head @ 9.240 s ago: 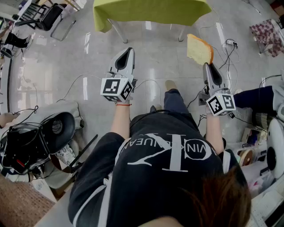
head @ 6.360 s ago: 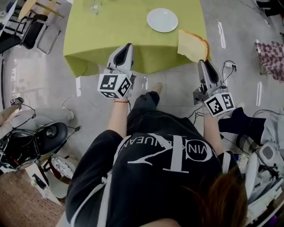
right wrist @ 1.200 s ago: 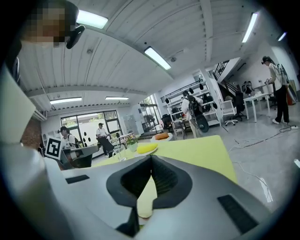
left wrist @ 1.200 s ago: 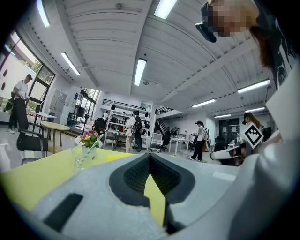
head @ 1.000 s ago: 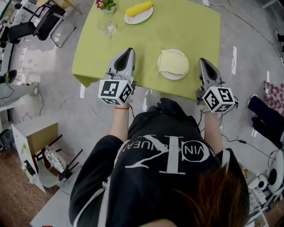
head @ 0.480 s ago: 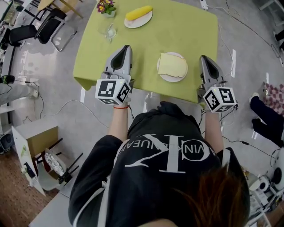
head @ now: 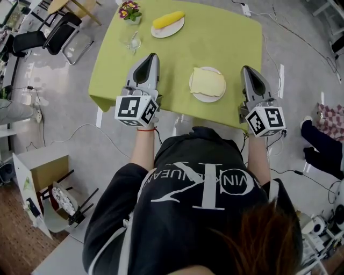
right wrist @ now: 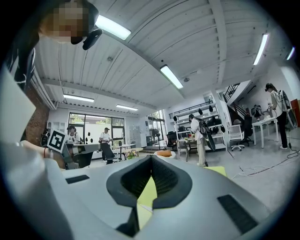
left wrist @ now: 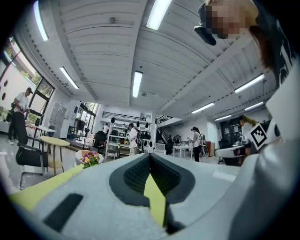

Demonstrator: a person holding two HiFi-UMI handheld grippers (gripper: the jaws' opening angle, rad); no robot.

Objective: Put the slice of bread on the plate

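Observation:
A pale slice of bread (head: 207, 81) lies flat on a white plate (head: 206, 99) near the front edge of the green table (head: 226, 37). My left gripper (head: 152, 55) is to the left of the plate, above the table's front part, shut and empty. To the plate's right my right gripper (head: 248, 69) is also shut with nothing in it. Both point level, away from the person. In the left gripper view the left gripper (left wrist: 150, 157) shows only green cloth behind its closed tips. The right gripper (right wrist: 151, 158) looks the same in the right gripper view.
A yellow corn cob on a second plate (head: 167, 21), a small flower pot (head: 129, 9) and a clear glass (head: 133, 40) stand at the table's far left. Chairs (head: 54, 37) stand left of the table. Cables cross the floor on the right. People stand far off in the room.
Seconds ago the right gripper held the bread slice up; it now lies on the plate. Over the last second both grippers rose a little, and the table looks farther below.

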